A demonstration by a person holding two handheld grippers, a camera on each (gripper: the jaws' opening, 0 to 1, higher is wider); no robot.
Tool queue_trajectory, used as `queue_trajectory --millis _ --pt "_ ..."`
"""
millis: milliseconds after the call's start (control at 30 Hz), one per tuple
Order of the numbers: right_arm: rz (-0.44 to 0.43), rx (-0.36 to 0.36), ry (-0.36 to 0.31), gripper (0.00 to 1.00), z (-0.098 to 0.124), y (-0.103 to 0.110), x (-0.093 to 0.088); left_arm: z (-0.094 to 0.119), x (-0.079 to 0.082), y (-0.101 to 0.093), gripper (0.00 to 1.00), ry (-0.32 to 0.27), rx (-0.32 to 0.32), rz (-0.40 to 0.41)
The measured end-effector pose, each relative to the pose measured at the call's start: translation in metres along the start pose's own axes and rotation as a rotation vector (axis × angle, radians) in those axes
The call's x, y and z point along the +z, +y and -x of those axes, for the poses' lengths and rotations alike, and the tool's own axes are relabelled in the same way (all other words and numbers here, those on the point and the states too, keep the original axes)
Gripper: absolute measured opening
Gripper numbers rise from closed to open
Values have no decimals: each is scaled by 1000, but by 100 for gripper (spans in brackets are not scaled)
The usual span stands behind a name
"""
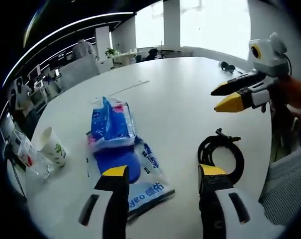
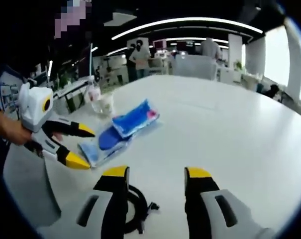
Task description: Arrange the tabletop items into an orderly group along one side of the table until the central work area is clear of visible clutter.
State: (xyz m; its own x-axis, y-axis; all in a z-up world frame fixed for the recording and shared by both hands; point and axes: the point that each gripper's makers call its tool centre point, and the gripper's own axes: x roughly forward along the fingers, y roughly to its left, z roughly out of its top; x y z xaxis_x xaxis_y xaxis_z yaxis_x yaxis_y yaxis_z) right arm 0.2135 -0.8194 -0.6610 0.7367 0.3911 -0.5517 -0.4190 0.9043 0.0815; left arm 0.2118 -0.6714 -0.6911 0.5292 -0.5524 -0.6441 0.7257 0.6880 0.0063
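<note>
In the left gripper view, the left gripper (image 1: 162, 177) hangs over the white table (image 1: 180, 104) with its jaws apart and nothing between them. Under its left jaw lies a flat blue pack (image 1: 135, 174) with white print, and a puffier blue-and-pink pouch (image 1: 111, 124) rests on the pack's far end. A coiled black cable (image 1: 221, 152) lies just ahead of the right jaw, near the table's edge. A paper cup (image 1: 53, 147) and a clear plastic cup (image 1: 33, 159) stand close together at the left rim. The right gripper (image 1: 225, 97) comes in from the right, jaws parted, empty. Beyond it the tabletop is bare and wide; bright windows and office desks lie behind.

In the right gripper view, the right gripper (image 2: 155, 174) hovers with jaws apart, holding nothing, the cable (image 2: 135, 206) beside its left jaw. The pack (image 2: 103, 144) and pouch (image 2: 135, 117) lie ahead to the left, cups (image 2: 101, 102) farther on near the edge. The left gripper (image 2: 80, 144) enters from the left, jaws spread. To the right the table (image 2: 230, 124) is open.
</note>
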Motion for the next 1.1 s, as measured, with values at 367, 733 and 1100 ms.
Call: queue_trajectory --millis 367,733,1100 --pt "36 28 -2 45 -10 0 8 -2 -2 15 56 17 24 34" --pt "70 76 2 47 -24 3 13 -6 -13 19 61 44 38 116" --pt "106 102 -5 57 -40 2 23 -9 -9 32 78 21 81 178"
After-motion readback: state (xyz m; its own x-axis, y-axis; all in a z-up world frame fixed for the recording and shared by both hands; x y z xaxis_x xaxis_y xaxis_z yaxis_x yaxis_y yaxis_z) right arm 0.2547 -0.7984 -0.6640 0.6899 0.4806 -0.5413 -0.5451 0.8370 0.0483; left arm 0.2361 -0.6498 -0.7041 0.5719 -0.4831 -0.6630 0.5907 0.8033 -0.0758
